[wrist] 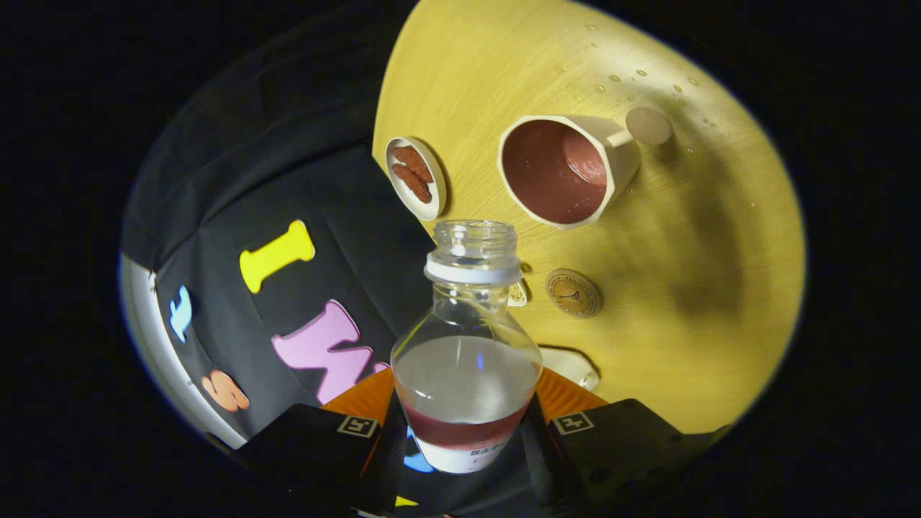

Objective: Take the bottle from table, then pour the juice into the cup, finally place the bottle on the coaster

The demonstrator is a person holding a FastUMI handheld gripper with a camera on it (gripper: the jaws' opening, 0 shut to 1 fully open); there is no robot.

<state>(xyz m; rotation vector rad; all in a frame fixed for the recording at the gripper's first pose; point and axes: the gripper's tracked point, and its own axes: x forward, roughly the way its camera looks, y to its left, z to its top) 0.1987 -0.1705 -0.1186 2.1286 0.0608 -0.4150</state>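
While tongs [466,424] clamp bottle [466,360], uncapped, cup [565,169] beyond.

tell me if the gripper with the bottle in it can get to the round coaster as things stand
Probably yes. The gripper is shut on the bottle, and the coaster lies bare on the table just beyond the fingers. The cup stands farther off, so nothing seems to block the way.

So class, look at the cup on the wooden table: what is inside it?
Reddish juice fills the lower part of the cup. The cup's bottom is covered by the juice. The bottle, held in the gripper, has a little red juice left.
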